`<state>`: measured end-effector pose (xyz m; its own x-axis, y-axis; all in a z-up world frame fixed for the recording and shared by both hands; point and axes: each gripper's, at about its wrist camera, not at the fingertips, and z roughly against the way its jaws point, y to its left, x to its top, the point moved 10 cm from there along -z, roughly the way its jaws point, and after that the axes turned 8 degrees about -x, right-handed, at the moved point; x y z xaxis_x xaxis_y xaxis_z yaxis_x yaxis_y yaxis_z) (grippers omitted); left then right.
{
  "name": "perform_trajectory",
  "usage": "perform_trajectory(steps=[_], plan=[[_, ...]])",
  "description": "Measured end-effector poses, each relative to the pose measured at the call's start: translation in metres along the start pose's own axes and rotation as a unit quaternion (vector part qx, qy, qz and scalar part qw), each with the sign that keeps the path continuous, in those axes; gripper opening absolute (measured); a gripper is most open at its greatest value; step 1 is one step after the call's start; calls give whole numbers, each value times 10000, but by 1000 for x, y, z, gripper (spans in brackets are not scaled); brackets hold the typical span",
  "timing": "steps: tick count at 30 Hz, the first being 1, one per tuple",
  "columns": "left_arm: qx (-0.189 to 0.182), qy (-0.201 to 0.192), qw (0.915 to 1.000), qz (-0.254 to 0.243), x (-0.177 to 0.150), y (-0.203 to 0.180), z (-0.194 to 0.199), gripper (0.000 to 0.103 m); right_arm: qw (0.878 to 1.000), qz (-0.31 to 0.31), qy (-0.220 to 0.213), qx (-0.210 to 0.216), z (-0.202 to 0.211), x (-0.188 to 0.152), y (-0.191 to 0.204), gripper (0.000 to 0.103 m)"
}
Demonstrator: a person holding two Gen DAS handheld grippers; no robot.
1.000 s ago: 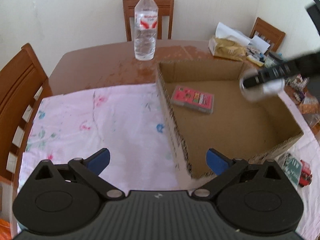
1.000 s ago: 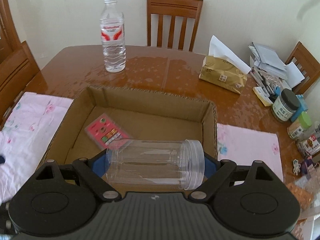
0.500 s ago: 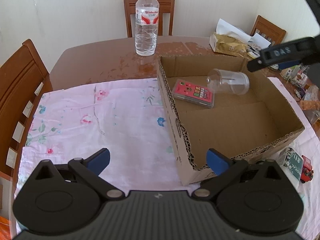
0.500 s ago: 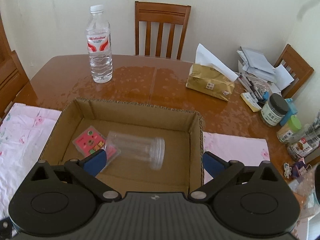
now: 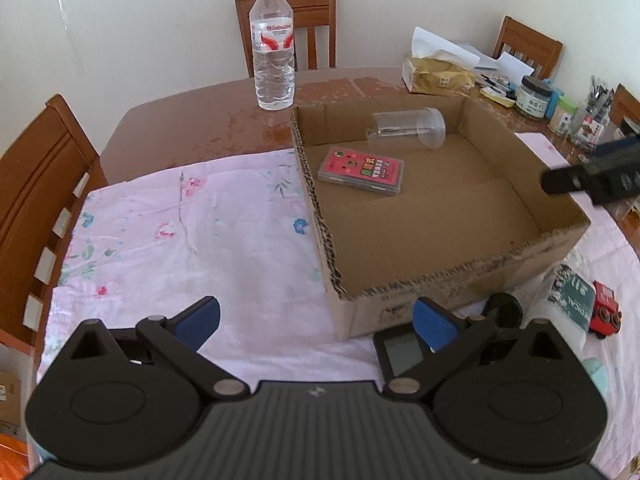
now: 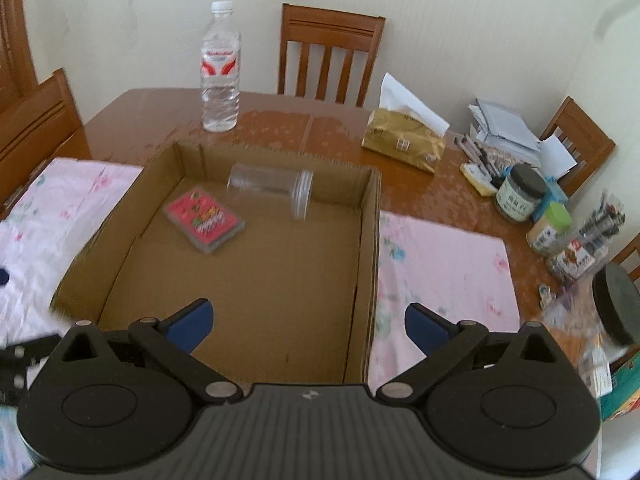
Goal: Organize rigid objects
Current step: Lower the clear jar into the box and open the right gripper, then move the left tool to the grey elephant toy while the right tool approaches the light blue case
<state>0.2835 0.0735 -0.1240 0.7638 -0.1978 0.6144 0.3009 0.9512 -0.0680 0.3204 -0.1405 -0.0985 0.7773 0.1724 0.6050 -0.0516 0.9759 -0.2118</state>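
Clear plastic jar point(image 6: 269, 188) lies sideways (lidless, see-through) in cardboard box point(image 6: 368, 216); both grippers' jaws gape empty.

Soft even daylight, fisheye warp w/ dark corners, motion blur at right-view edges.

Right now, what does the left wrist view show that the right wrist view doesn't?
Only the left wrist view: a red toy train and a dark flat device near the box's front corner. Only the right wrist view: a black round lid at the right edge. Both: the cardboard box holding the clear jar and pink card pack, plus the water bottle.
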Motion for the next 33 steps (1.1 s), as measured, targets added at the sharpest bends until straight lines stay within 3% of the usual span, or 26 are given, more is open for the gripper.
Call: perform_trajectory(steps=[8, 13, 16, 21, 33], plan=[[286, 77, 9995, 135, -24, -22, 20, 102, 9973, 183, 60, 704, 27, -61, 6, 103], [546, 199, 9978, 305, -44, -31, 26, 102, 9881, 413, 431, 1421, 29, -114, 23, 103], [579, 263, 9971, 428, -56, -34, 28, 102, 9837, 677, 581, 1563, 23, -138, 31, 103], [620, 307, 9966, 444, -70, -38, 32, 102, 9792, 1009, 571, 1666, 7, -150, 43, 103], [7, 447, 9977, 514, -93, -61, 26, 102, 9606, 1782, 930, 1918, 7, -177, 65, 103]])
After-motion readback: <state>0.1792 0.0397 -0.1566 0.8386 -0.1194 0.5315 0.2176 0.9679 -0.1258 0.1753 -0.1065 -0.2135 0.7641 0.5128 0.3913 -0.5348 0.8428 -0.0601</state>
